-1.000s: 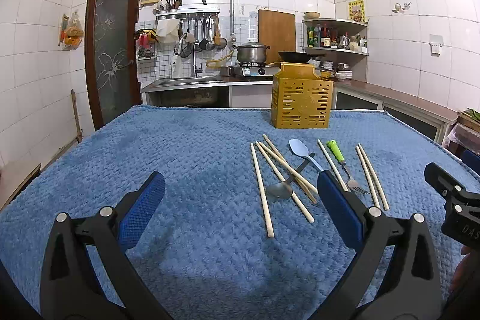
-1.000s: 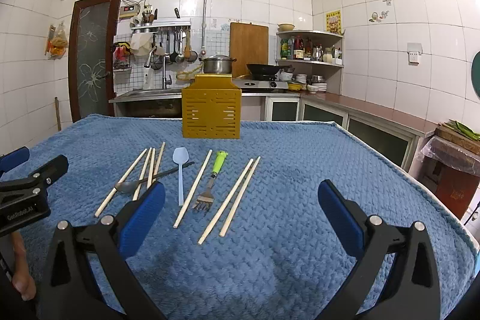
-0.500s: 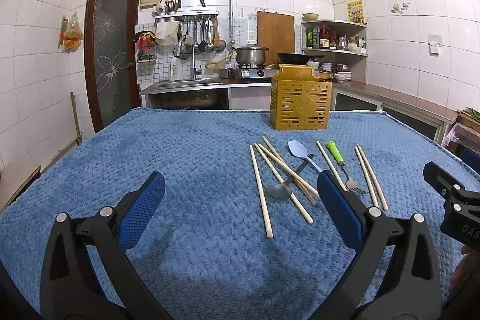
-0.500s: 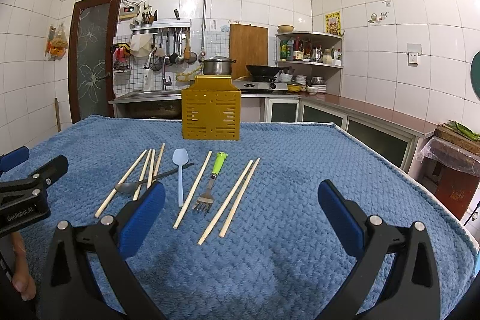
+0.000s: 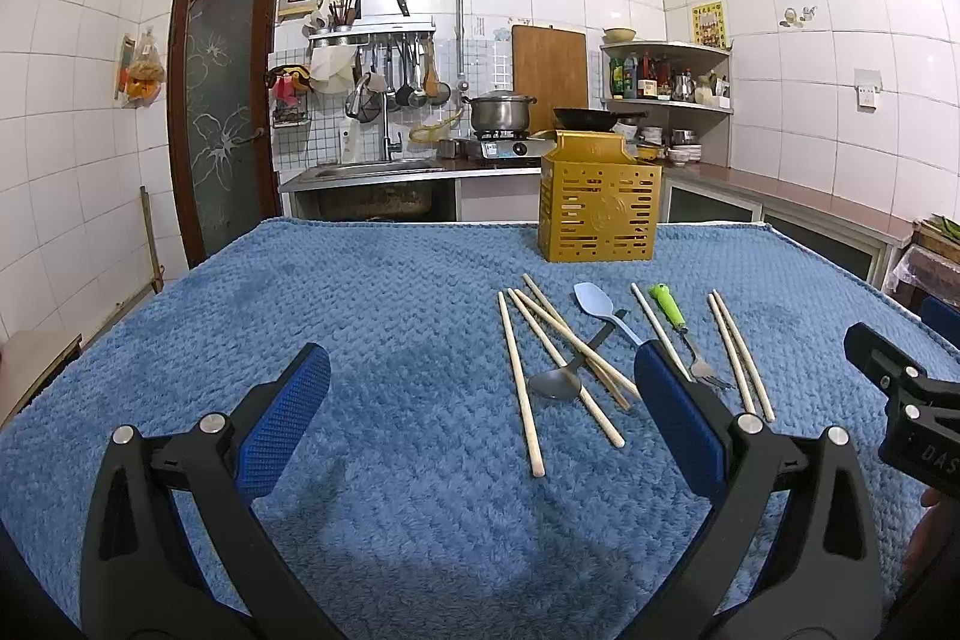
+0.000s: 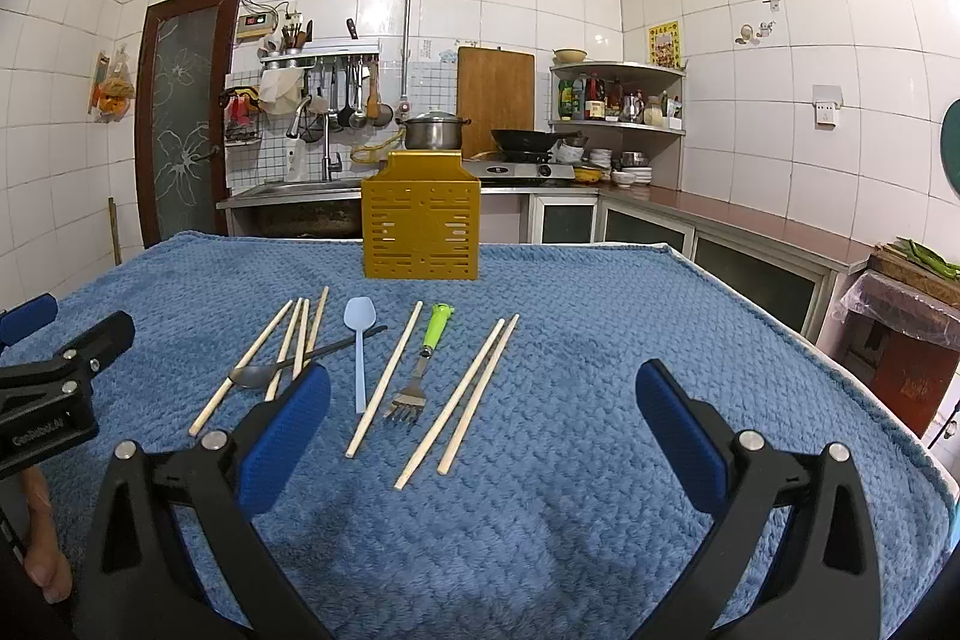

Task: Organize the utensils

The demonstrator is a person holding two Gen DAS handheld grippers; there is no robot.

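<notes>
Nothing moved; both grippers [image 5: 480, 400] [image 6: 480, 406] wide apart, utensils [image 6: 360, 358] untouched.

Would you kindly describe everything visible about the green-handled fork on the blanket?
The fork has a bright green, plastic-looking handle and a metal neck and tines. It lies flat on the blue blanket, handle toward the yellow holder, tines toward the camera. It sits apart between a single chopstick and a chopstick pair. Nothing grips it.

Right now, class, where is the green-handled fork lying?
In the right wrist view, the green-handled fork lies on the blue cloth between a single chopstick and a chopstick pair.
</notes>
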